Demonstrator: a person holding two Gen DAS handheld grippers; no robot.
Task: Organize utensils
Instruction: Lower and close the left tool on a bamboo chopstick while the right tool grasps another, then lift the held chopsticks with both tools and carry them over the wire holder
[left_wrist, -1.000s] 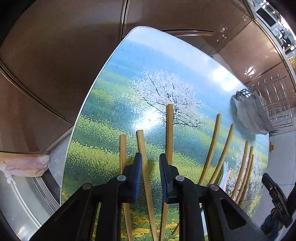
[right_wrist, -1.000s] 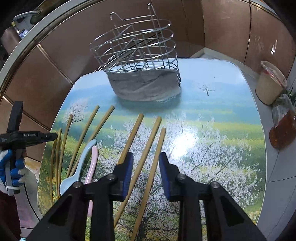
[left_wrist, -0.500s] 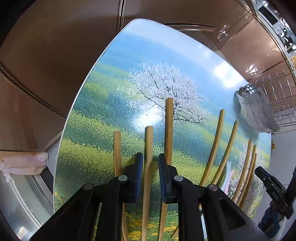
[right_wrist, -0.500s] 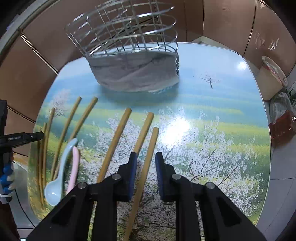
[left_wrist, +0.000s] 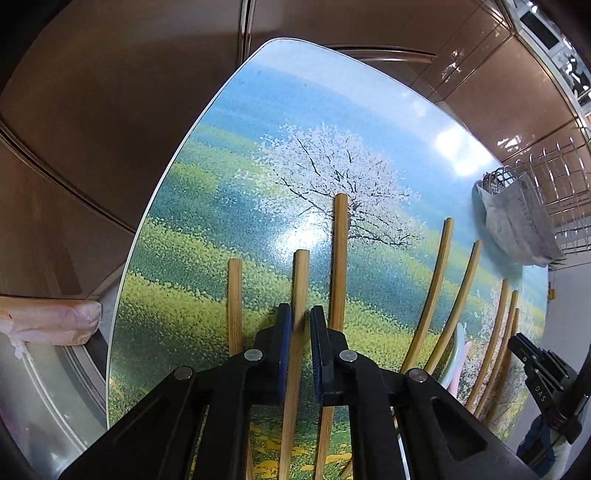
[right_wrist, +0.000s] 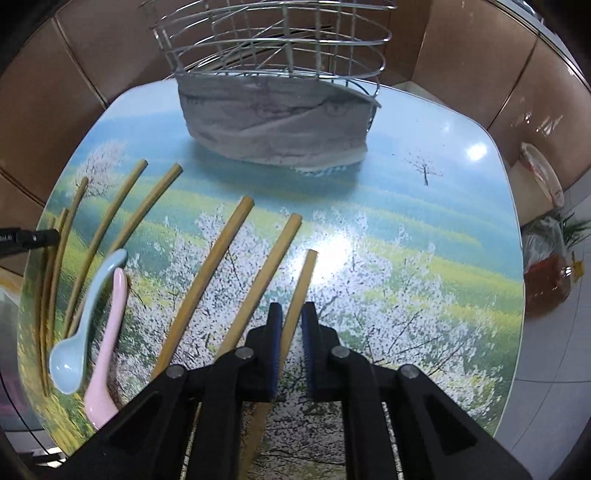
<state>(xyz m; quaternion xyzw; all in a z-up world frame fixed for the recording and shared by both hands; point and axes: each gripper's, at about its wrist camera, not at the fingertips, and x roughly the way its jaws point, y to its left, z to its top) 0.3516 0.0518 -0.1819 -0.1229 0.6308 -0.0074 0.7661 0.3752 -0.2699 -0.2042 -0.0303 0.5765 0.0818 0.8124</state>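
Observation:
Several bamboo chopsticks lie on the landscape-printed table (left_wrist: 229, 177). My left gripper (left_wrist: 300, 317) has its jaws closed around the middle chopstick (left_wrist: 300, 280) of three near ones. My right gripper (right_wrist: 291, 314) has its jaws closed around the rightmost chopstick (right_wrist: 304, 275) of the same three. A blue spoon (right_wrist: 79, 332) and a pink spoon (right_wrist: 109, 339) lie at the left in the right wrist view. The wire utensil basket (right_wrist: 273, 55), wrapped in grey cloth, stands at the far side; it also shows in the left wrist view (left_wrist: 535, 210).
More thin chopsticks (right_wrist: 107, 221) fan out at the table's left edge. Brown tiled floor surrounds the table. Plastic bags (right_wrist: 550, 266) sit on the floor to the right. A pink bag (left_wrist: 48, 317) lies left of the table.
Both grippers have moved forward and lower over the chopsticks. Each pair of jaws has narrowed from wide open onto a single chopstick.

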